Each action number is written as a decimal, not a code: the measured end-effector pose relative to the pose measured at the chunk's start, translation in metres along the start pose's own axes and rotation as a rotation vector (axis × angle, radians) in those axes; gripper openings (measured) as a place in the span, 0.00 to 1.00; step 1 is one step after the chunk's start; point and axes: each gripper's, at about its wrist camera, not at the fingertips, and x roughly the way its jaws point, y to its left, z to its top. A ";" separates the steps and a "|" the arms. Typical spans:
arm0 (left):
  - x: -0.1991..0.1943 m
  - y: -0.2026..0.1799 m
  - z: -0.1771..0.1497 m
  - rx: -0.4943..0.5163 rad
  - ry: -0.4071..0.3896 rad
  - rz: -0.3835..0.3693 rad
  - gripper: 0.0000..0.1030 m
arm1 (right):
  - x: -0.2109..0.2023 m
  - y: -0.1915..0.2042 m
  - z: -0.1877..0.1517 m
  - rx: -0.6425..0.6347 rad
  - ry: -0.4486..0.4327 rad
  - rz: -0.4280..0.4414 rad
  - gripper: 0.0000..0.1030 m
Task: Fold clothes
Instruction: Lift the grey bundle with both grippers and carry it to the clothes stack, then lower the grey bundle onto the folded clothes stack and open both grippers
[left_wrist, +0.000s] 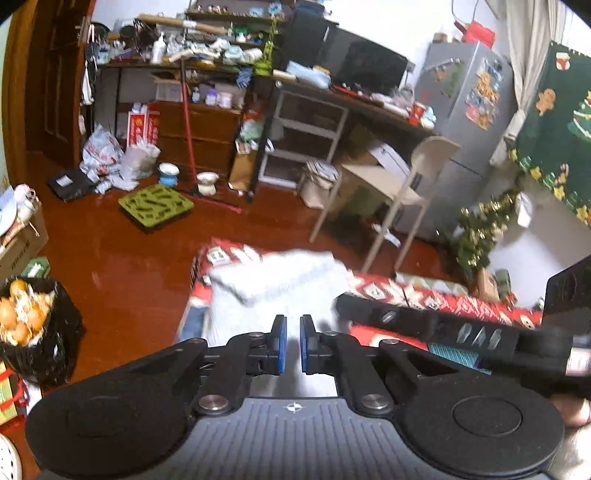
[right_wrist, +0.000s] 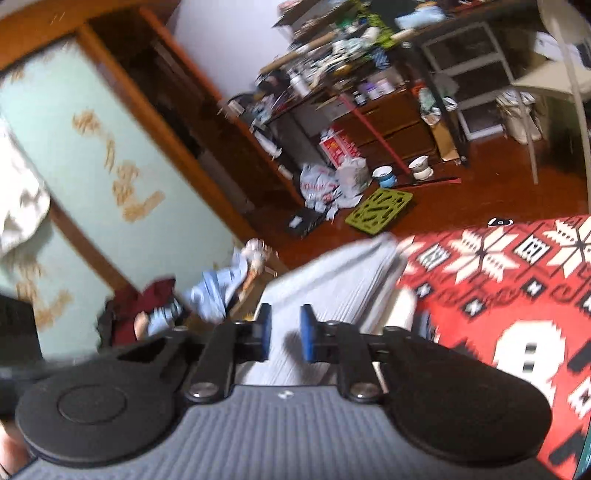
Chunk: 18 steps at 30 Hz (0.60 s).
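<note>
The pale blue-grey ribbed knit garment lies against a red cloth patterned with white snowflake stars and black-and-white squares. Each black tool carries blue pads, and the floor is glossy reddish-brown wood. On it sits a lime-green mat with dark cut-out shapes.

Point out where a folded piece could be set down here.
The red patterned cover is bare right of the pale blue garment. The wood floor is open between the green mat and the cover's edge. The floor along the shelves is crowded.
</note>
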 end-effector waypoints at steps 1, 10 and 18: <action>-0.002 -0.002 -0.005 0.008 0.010 0.003 0.06 | 0.000 0.008 -0.010 -0.024 0.016 -0.009 0.09; -0.029 -0.004 -0.049 0.079 0.067 0.080 0.06 | -0.015 0.047 -0.081 -0.063 0.095 -0.057 0.11; -0.073 -0.024 -0.073 0.057 0.039 0.128 0.22 | -0.082 0.057 -0.112 -0.080 0.088 -0.098 0.18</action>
